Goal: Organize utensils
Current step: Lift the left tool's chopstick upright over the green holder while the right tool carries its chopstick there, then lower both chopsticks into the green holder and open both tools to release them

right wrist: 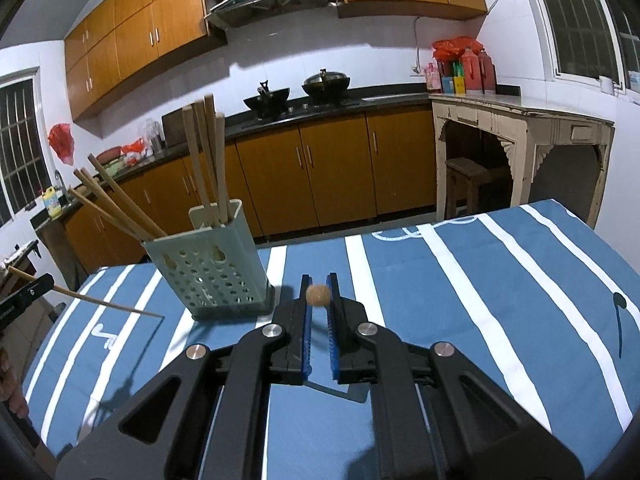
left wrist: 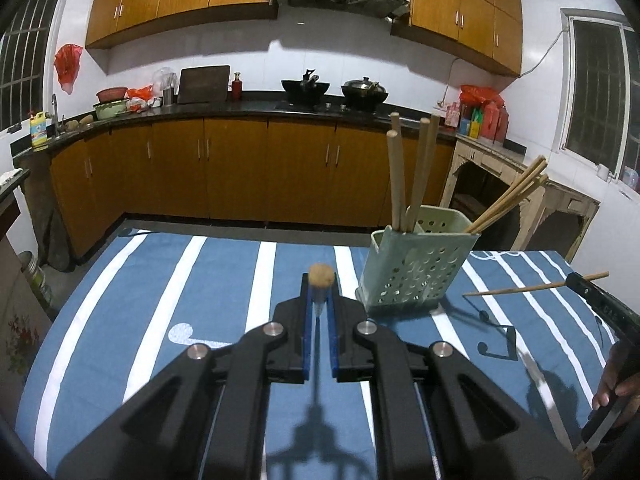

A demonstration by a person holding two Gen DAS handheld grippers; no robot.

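A pale green perforated utensil holder (left wrist: 416, 268) (right wrist: 212, 268) stands upright on the blue striped tablecloth (left wrist: 224, 280) (right wrist: 460, 280) with several wooden sticks and chopsticks leaning in it. My left gripper (left wrist: 320, 280) is shut on a wooden chopstick (left wrist: 321, 274) that I see end-on, left of and nearer than the holder. My right gripper (right wrist: 319, 280) is shut on another chopstick (right wrist: 318, 295), right of the holder. Each wrist view also catches the other gripper (left wrist: 596, 294) (right wrist: 28, 294) at its edge, with its chopstick (left wrist: 532, 289) (right wrist: 104, 303) pointing toward the holder.
Beyond the table's far edge are brown kitchen cabinets and a dark counter with two woks (left wrist: 306, 86) (right wrist: 326, 80). A cream side table (right wrist: 520, 120) with a stool (right wrist: 468, 172) under it stands at the right. A person's hand (left wrist: 616, 388) shows at the right edge.
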